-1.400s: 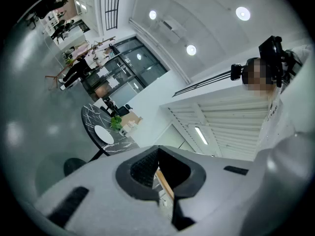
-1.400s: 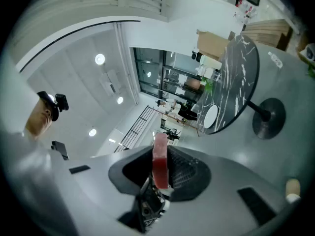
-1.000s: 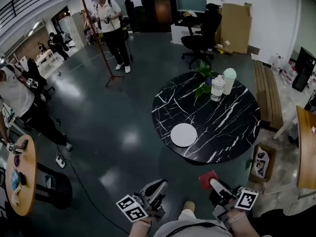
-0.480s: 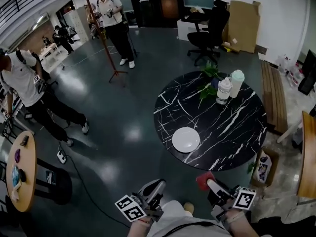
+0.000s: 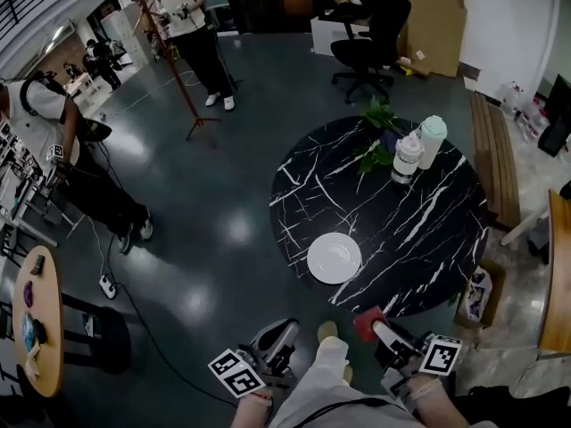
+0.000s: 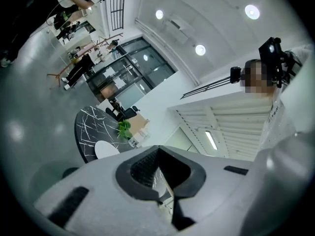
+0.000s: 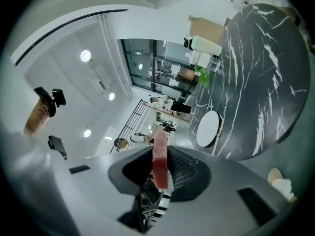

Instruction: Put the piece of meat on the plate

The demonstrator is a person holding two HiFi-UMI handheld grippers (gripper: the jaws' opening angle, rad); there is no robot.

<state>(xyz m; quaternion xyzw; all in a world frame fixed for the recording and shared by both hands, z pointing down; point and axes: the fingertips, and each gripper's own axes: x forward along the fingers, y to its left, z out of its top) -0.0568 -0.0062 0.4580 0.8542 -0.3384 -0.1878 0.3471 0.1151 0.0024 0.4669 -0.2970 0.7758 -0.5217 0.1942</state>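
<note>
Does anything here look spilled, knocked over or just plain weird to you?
Nothing is spilled or toppled. The only oddity is a red slab of meat clamped in the right gripper, by the near edge of the round black marble table, while the round white plate there lies empty. The two pale bottles stand upright.

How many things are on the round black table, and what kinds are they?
Plate: 1
Plant: 1
Bottles: 2 (white bottle, green-capped bottle)
Total: 4
</note>
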